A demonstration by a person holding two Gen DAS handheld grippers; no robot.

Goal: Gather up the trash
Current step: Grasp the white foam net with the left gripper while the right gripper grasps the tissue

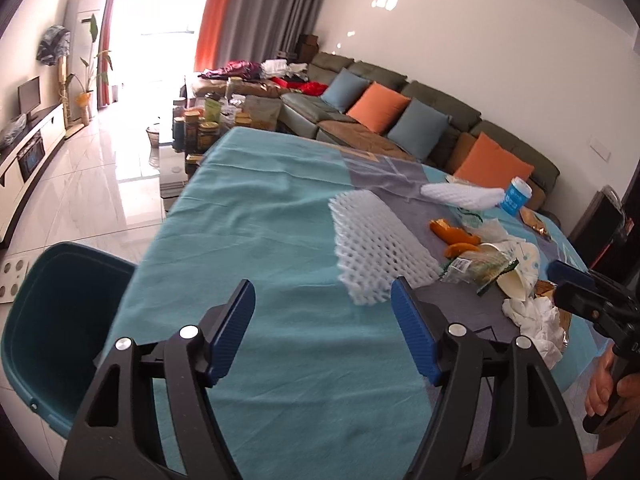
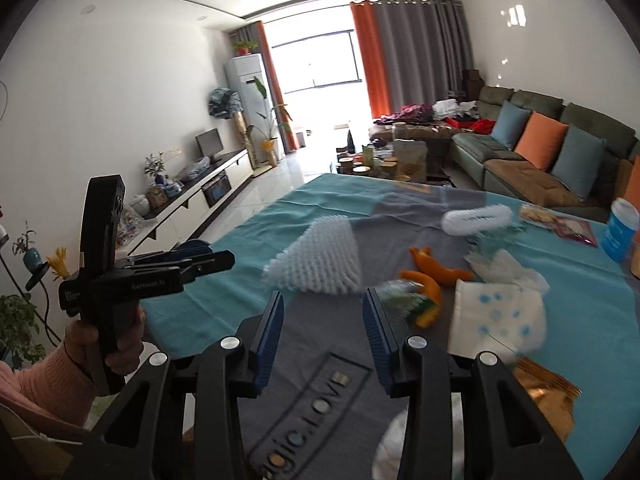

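Observation:
A white foam net (image 1: 376,248) (image 2: 320,260) shows blurred over the teal tablecloth (image 1: 260,240), just ahead of both grippers and held by neither. My left gripper (image 1: 324,328) (image 2: 200,260) is open with nothing between its blue pads. My right gripper (image 2: 326,338) (image 1: 572,280) is open too, its jaws narrower, with only the cloth under the gap. Right of the net lie orange peel (image 1: 452,232) (image 2: 436,276), a plastic wrapper (image 1: 476,268), a tipped paper cup (image 1: 516,272) (image 2: 500,320) and crumpled tissues (image 1: 532,320). A second foam net (image 1: 460,196) (image 2: 476,218) lies farther back.
A teal bin (image 1: 60,320) stands on the floor off the table's left edge. A blue cup (image 1: 518,196) (image 2: 622,232) stands at the far right of the table. A sofa (image 1: 400,120) with cushions runs behind, with a crowded coffee table (image 1: 208,124) beyond the far edge.

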